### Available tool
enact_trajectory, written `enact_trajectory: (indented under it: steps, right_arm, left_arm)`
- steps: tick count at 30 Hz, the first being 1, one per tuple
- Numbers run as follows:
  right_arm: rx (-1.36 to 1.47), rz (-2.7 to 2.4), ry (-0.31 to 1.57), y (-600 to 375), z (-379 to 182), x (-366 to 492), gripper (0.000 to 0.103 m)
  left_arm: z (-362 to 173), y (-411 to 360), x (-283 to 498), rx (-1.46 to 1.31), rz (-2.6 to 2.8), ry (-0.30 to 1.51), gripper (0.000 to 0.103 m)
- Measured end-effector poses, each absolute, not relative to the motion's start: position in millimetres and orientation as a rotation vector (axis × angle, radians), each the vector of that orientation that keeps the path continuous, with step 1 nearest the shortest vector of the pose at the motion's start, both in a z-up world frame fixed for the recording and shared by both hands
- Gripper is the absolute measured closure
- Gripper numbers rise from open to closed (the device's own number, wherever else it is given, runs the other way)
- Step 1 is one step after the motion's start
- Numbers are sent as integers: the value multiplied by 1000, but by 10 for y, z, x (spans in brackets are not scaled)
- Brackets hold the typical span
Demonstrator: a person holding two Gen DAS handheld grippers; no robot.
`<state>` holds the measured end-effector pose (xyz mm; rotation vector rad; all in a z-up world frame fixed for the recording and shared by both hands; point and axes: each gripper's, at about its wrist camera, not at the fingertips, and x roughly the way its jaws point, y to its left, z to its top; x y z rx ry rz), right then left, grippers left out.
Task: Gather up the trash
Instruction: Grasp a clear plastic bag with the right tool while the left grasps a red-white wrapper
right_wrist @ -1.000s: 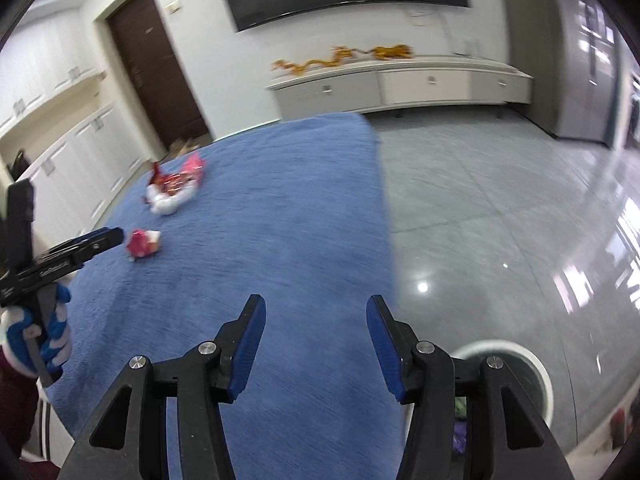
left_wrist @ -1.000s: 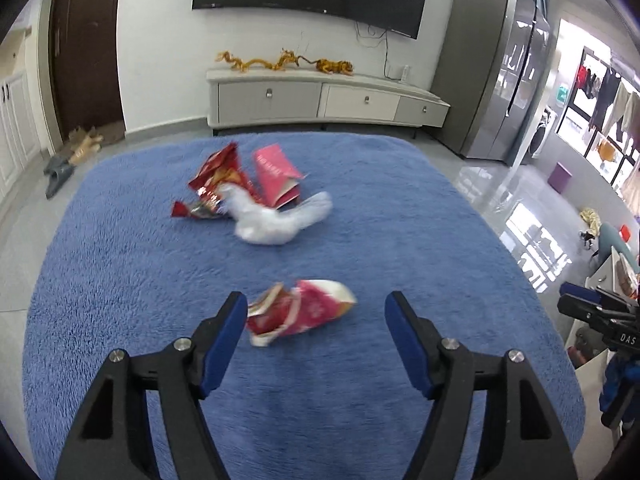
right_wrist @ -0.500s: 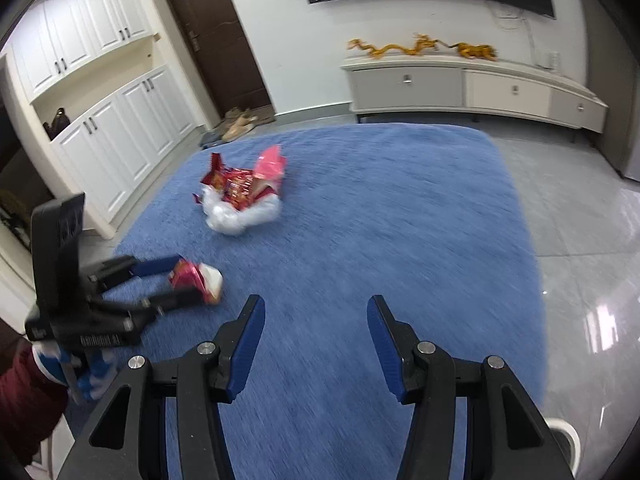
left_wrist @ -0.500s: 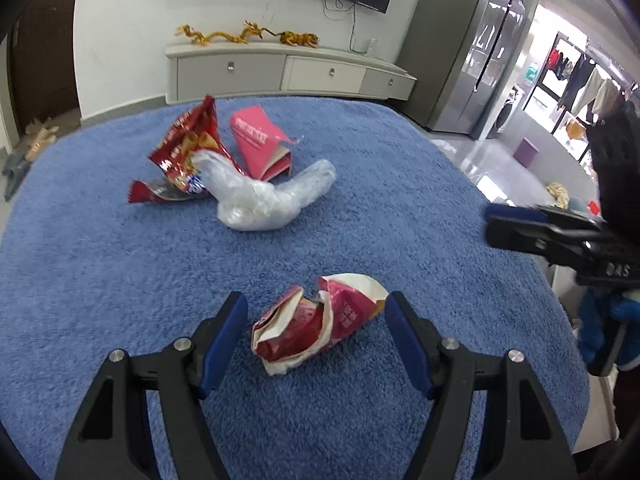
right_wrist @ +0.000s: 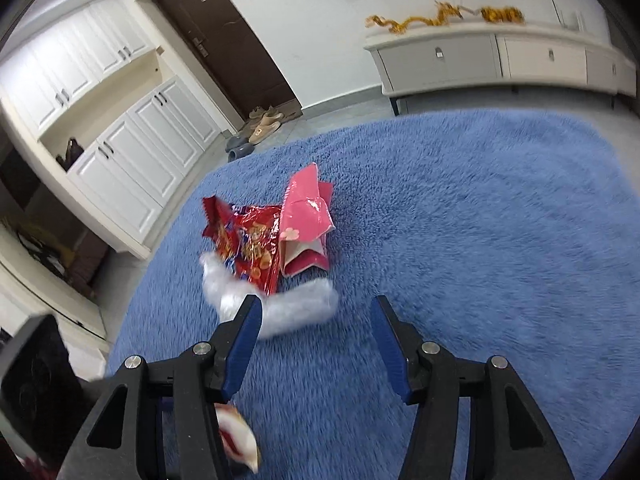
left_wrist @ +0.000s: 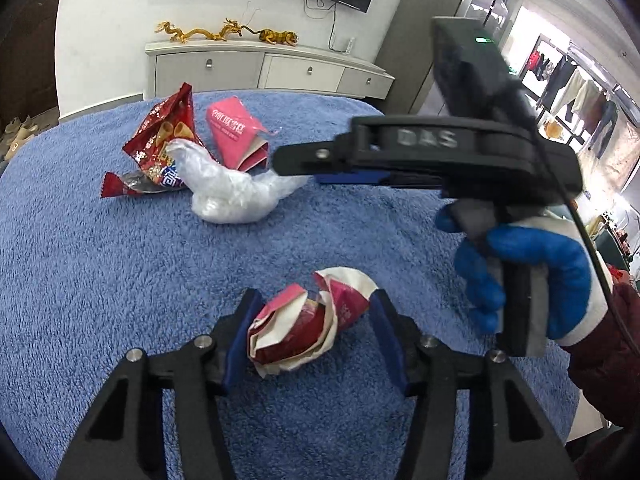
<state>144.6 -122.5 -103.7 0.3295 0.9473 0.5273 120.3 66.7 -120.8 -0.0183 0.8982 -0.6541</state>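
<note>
A crumpled red and white wrapper [left_wrist: 310,326] lies on the blue rug [left_wrist: 100,280], between the open fingers of my left gripper [left_wrist: 312,338]; the left pad [left_wrist: 238,340] looks close to it. Farther back lie a red snack bag [left_wrist: 162,148], a pink carton [left_wrist: 236,132] and a white plastic bag [left_wrist: 232,192]. My right gripper [right_wrist: 314,344] is open and empty, just short of the white plastic bag [right_wrist: 288,312], with the snack bag [right_wrist: 244,244] and pink carton [right_wrist: 306,220] behind it. The right gripper's tip [left_wrist: 296,159] hovers by the white bag in the left wrist view.
A white TV cabinet [left_wrist: 260,68] stands beyond the rug. White cupboards [right_wrist: 120,140], a dark door [right_wrist: 224,40] and shoes [right_wrist: 260,128] are to the left. The crumpled wrapper also shows low in the right wrist view [right_wrist: 236,436].
My left gripper has come down around the crumpled wrapper. My right gripper has swung left from the tiled floor and moved up to the pile of trash.
</note>
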Motion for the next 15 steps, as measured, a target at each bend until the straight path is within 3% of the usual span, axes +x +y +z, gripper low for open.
enact_trajectory:
  steps: [3, 8, 15]
  right_arm:
    - [367, 542, 954, -1222, -1087, 1493, 58]
    - [386, 571, 945, -1266, -1046, 1397, 88]
    - [367, 587, 892, -1345, -879, 1046, 95]
  left_arm:
    - [-1211, 644, 1161, -10, -648, 893, 51]
    - [-1192, 584, 1104, 16, -615, 880, 53]
    - [-1164, 662, 904, -7, -551, 859, 56]
